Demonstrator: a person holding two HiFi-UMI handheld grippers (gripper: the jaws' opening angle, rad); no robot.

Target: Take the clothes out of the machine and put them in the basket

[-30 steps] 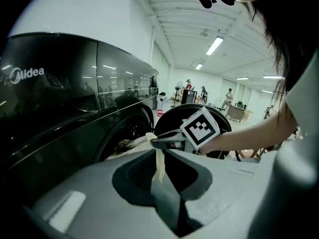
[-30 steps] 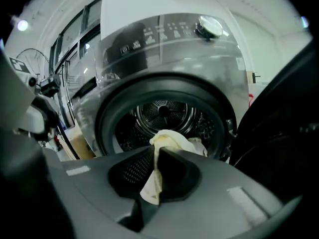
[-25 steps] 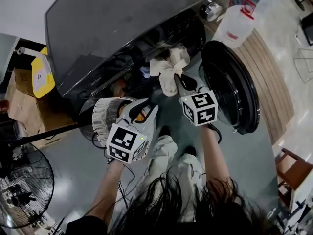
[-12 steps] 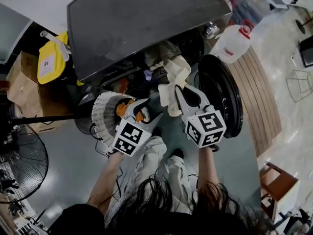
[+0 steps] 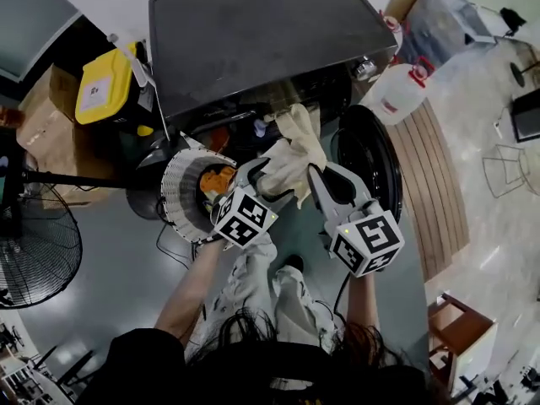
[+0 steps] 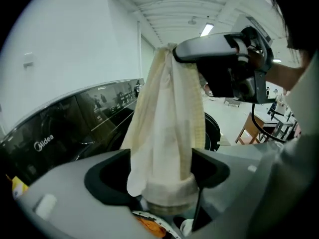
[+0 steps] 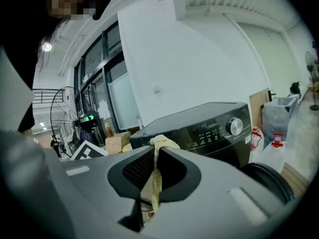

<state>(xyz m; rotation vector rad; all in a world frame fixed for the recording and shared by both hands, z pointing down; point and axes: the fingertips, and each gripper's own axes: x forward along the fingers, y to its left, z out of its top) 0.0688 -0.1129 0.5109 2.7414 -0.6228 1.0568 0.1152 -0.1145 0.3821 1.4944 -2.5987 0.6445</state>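
My right gripper (image 5: 310, 172) is shut on the top of a cream cloth (image 5: 291, 152) and holds it up in front of the dark washing machine (image 5: 261, 32). In the right gripper view the cloth (image 7: 160, 142) is pinched flat between the pads of my right gripper (image 7: 155, 171). My left gripper (image 5: 257, 175) is open under the cloth. In the left gripper view the cloth (image 6: 164, 133) hangs loosely between the wide jaws of my left gripper (image 6: 162, 180), and my right gripper (image 6: 173, 55) grips its top. A white basket (image 5: 173, 188) with an orange cloth (image 5: 215, 180) stands to the left, below.
The machine's round door (image 5: 375, 171) stands open at the right. A white jug (image 5: 395, 91) stands beside it, and a yellow container (image 5: 105, 91) and a cardboard box (image 5: 46, 125) are at the left. A floor fan (image 5: 34, 256) is at the far left. My legs are below.
My right gripper has risen with the cream cloth, lifting it away from the machine's opening. My left gripper has come up and in under the hanging cloth.
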